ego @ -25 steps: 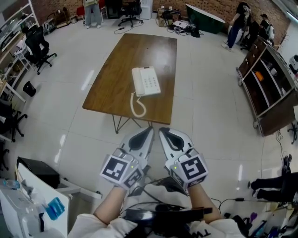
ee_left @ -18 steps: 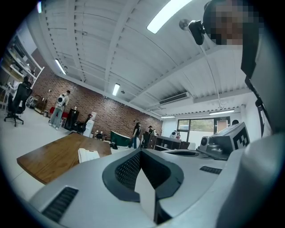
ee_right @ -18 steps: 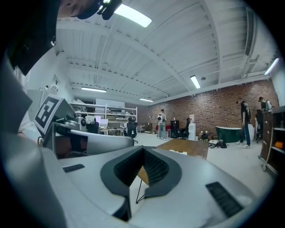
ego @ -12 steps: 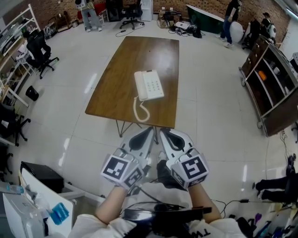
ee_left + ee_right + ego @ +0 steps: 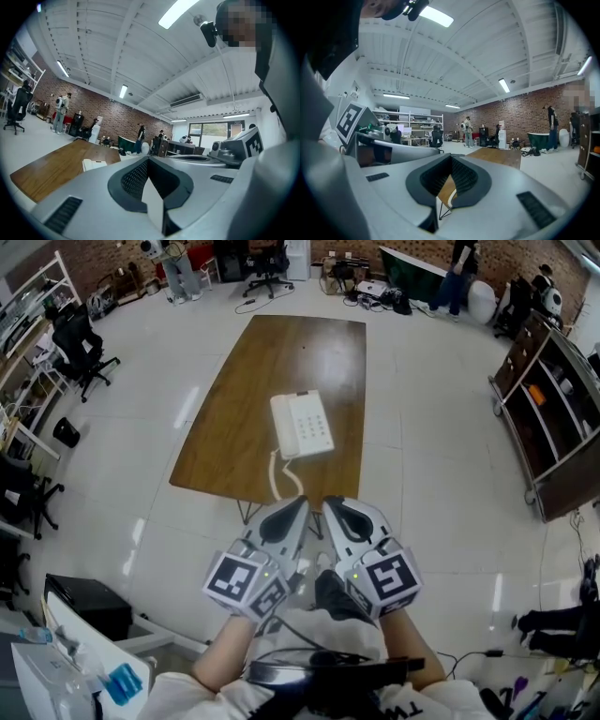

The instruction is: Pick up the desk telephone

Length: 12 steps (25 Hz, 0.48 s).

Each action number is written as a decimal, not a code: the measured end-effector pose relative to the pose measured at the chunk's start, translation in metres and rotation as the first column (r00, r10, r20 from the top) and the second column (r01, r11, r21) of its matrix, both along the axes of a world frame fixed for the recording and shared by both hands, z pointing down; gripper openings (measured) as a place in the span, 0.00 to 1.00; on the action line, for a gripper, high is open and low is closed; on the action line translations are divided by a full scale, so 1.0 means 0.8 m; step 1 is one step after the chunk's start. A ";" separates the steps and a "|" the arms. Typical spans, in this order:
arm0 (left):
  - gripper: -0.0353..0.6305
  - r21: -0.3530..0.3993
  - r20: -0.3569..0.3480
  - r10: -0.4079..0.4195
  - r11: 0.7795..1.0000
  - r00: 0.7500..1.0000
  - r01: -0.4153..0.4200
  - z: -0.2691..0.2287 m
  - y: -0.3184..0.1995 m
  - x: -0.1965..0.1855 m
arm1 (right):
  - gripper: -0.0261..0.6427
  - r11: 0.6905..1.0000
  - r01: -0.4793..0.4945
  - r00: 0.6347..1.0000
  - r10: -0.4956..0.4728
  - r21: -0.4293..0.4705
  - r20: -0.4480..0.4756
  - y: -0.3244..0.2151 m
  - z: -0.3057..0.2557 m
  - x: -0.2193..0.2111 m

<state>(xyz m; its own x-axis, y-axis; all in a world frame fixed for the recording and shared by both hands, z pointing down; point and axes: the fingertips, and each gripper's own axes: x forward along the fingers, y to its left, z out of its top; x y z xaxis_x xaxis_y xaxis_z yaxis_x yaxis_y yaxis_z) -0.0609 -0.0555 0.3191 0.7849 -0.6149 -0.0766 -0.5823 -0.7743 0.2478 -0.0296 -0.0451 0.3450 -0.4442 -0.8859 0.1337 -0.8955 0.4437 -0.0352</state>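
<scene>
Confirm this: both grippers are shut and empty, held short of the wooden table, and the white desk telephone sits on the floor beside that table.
One thing is wrong: the desk telephone is not on the floor. The head view shows it on the wooden table, toward the near end. The rest holds: the left gripper and right gripper have their jaws shut on nothing, short of the table.
</scene>
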 end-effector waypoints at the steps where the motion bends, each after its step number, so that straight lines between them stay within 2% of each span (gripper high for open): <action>1: 0.06 -0.002 0.002 -0.002 1.000 1.000 0.002 0.000 -0.007 0.003 | 0.04 1.000 0.001 1.000 -0.001 -0.002 0.001 -0.007 0.000 0.003; 12: 0.06 -0.043 0.019 -0.035 0.998 0.999 0.036 0.013 -0.084 0.029 | 0.04 0.999 0.036 0.999 -0.036 -0.038 0.000 -0.082 0.007 0.029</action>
<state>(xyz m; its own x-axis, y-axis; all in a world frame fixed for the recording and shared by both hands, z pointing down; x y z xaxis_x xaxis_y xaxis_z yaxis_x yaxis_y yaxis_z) -0.0373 -0.1228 0.3297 0.7633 -0.6451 -0.0354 -0.6141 -0.7415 0.2701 -0.0060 -0.1104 0.3505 -0.4755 -0.8637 0.1673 -0.8791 0.4738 -0.0525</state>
